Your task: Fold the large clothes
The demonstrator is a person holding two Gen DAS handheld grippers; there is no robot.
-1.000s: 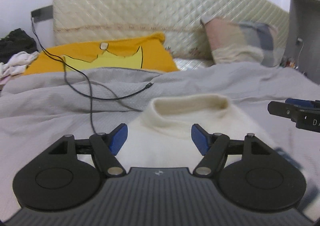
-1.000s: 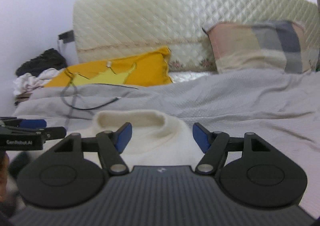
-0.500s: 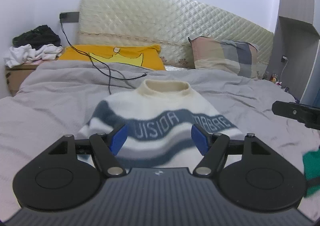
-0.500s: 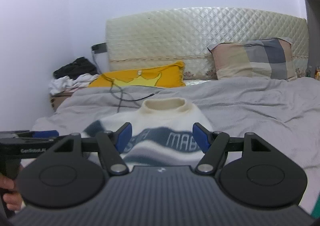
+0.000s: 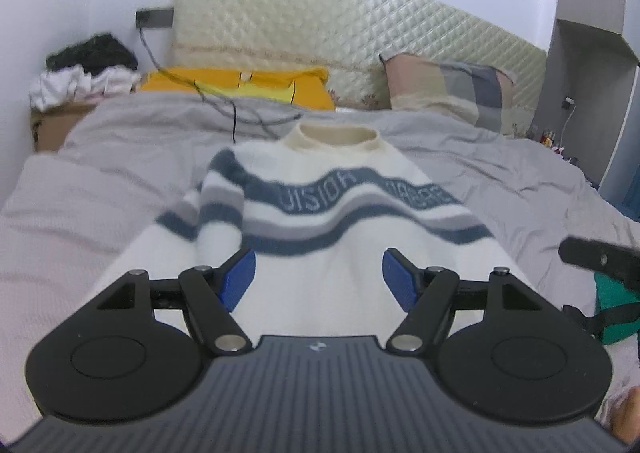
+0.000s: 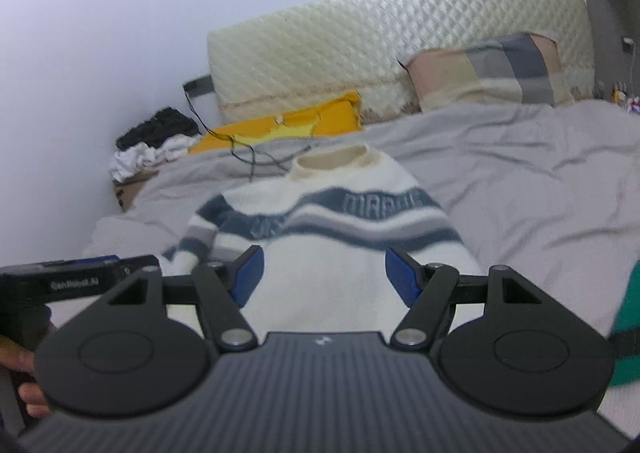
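Just beyond both claws (image 5: 319, 279) (image 6: 324, 276), sweater (image 5: 340, 213)

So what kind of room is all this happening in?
Most likely a home bedroom. The striped sweater lies on a bed with a grey cover, a quilted cream headboard stands against the wall, and a patchwork pillow leans on it.

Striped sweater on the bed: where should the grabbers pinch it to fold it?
Probably the striped sweater is best pinched by its folded-in sleeve, coming from the left with the open left gripper. That sleeve already lies across the chest as a raised, thick roll, easier to pinch than the flat body. The open right gripper could pinch the opposite shoulder edge.
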